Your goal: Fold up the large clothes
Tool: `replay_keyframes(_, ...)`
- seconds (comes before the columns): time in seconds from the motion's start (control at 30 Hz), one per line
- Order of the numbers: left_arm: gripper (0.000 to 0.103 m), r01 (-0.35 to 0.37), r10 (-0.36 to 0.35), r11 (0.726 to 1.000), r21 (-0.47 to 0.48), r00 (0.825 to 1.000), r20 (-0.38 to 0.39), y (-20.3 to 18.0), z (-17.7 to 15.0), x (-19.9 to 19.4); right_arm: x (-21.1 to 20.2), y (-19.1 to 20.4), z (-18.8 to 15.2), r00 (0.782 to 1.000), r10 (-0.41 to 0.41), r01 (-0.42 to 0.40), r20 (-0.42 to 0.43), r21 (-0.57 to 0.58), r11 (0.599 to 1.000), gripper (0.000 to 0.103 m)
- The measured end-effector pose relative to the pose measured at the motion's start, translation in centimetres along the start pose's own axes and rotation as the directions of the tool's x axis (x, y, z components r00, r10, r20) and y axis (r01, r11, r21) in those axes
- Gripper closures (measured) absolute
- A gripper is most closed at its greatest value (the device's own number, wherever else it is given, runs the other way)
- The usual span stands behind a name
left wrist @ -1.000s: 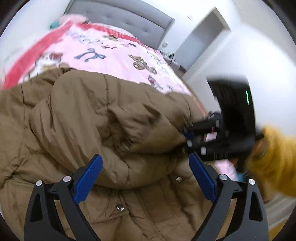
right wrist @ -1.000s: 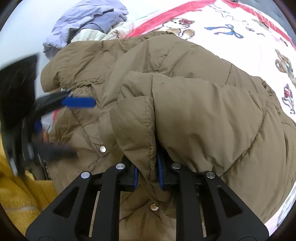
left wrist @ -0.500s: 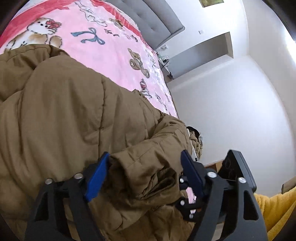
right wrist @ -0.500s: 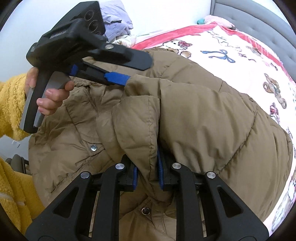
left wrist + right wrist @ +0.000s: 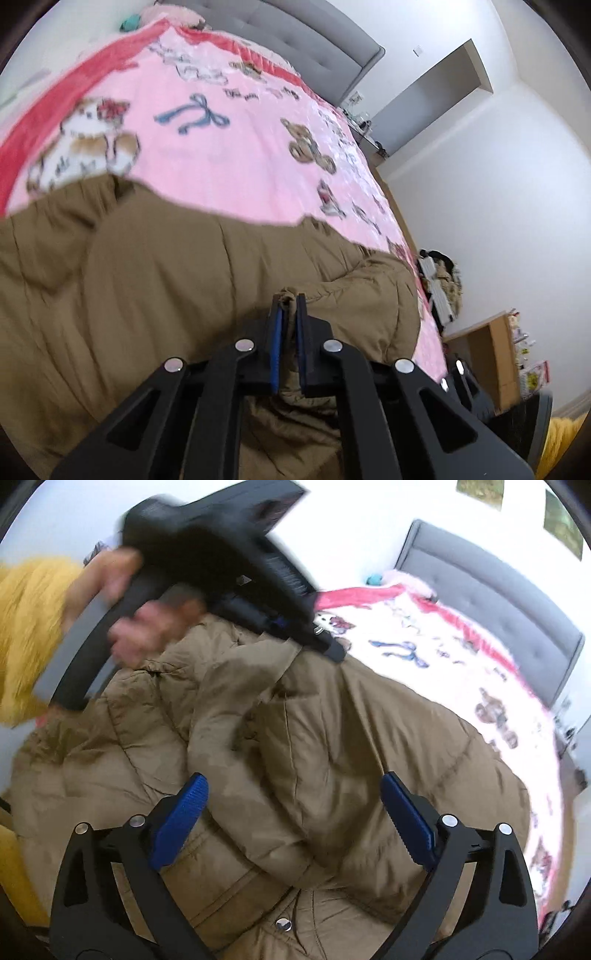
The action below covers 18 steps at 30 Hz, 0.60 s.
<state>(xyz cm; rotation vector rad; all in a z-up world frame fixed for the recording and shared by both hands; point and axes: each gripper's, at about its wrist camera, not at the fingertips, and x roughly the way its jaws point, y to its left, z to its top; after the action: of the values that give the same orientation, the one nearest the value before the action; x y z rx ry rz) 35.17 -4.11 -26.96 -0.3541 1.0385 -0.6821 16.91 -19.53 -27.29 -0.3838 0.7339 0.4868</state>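
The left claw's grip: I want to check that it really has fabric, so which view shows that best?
The left wrist view: the left claw has its blue pads pressed together on a fold of the brown puffer coat. The right wrist view shows only its blurred black body above the coat, with the pinch itself hidden.

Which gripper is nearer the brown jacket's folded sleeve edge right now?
Left. The left gripper is shut on the brown jacket, pinching that fold. The right gripper hangs open just above it, gripping nothing.
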Motion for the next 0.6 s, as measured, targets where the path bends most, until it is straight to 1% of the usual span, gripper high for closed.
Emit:
replay_keyframes(0.07,0.097,-0.024,0.024,1.000,0.014,0.999,0.023,0.4,1.8,-0.8,-1.3,-0.6,-0.1,0.999,-0.033,0.029,0.042,0.087,0.996,0.013)
replay_keyframes(0.13,0.097,-0.030,0.029,0.999,0.025,0.999,0.032,0.8,2.9,-1.4,-2.6,-2.8,-0.3,0.997,-0.052,0.037,0.060,0.229,0.973,0.013)
replay_keyframes(0.2,0.097,-0.040,0.040,0.998,0.048,0.999,0.003,1.2,4.0,-1.4,-3.4,-6.0,-0.9,0.993,-0.111,0.086,0.051,0.352,0.932,0.013)
replay_keyframes(0.27,0.097,-0.046,0.049,0.996,0.072,0.998,-0.045,1.5,4.2,-1.1,-3.3,-9.3,-1.9,0.985,-0.172,0.154,0.002,0.439,0.885,0.014)
replay_keyframes(0.3,0.097,-0.056,0.063,0.994,0.090,0.995,-0.074,1.8,3.9,-0.8,-2.9,-11.6,-2.8,0.985,-0.171,0.162,-0.028,0.494,0.854,0.020)
replay_keyframes(0.33,0.096,-0.057,0.066,0.994,0.092,0.994,-0.089,2.2,3.6,-0.6,-2.5,-13.0,-3.4,0.985,-0.167,0.167,-0.048,0.526,0.834,0.025)
replay_keyframes(0.37,0.094,-0.054,0.062,0.996,0.077,0.993,-0.104,2.8,3.1,-0.4,-1.8,-14.6,-3.9,0.986,-0.150,0.162,-0.068,0.558,0.814,0.028)
replay_keyframes(0.4,0.090,-0.049,0.055,0.997,0.063,0.993,-0.106,3.2,2.8,-0.3,-1.0,-16.2,-4.4,0.987,-0.137,0.161,-0.085,0.593,0.789,0.029)
replay_keyframes(0.43,0.088,-0.046,0.050,0.998,0.045,0.994,-0.100,3.6,2.4,-0.4,-0.6,-17.1,-4.6,0.988,-0.126,0.152,-0.086,0.612,0.776,0.029)
replay_keyframes(0.47,0.082,-0.049,0.050,0.999,0.023,0.995,-0.085,4.0,1.9,-0.6,0.2,-17.8,-4.8,0.991,-0.097,0.133,-0.092,0.626,0.768,0.029)
replay_keyframes(0.5,0.077,-0.056,0.057,0.998,0.010,0.996,-0.071,4.0,1.5,-0.8,1.5,-18.5,-5.0,0.989,-0.073,0.140,-0.132,0.631,0.763,0.030)
replay_keyframes(0.53,0.074,-0.062,0.062,0.998,-0.004,0.997,-0.050,4.1,1.0,-1.2,2.3,-18.8,-5.0,0.987,-0.058,0.143,-0.153,0.632,0.761,0.030)
replay_keyframes(0.57,0.068,-0.070,0.070,0.997,-0.026,0.997,-0.016,4.1,0.1,-1.9,3.1,-18.9,-5.0,0.985,-0.035,0.136,-0.170,0.637,0.759,0.030)
replay_keyframes(0.6,0.066,-0.082,0.082,0.996,-0.033,0.997,0.003,3.9,-0.6,-2.4,3.4,-18.8,-5.1,0.984,-0.027,0.134,-0.175,0.637,0.759,0.029)
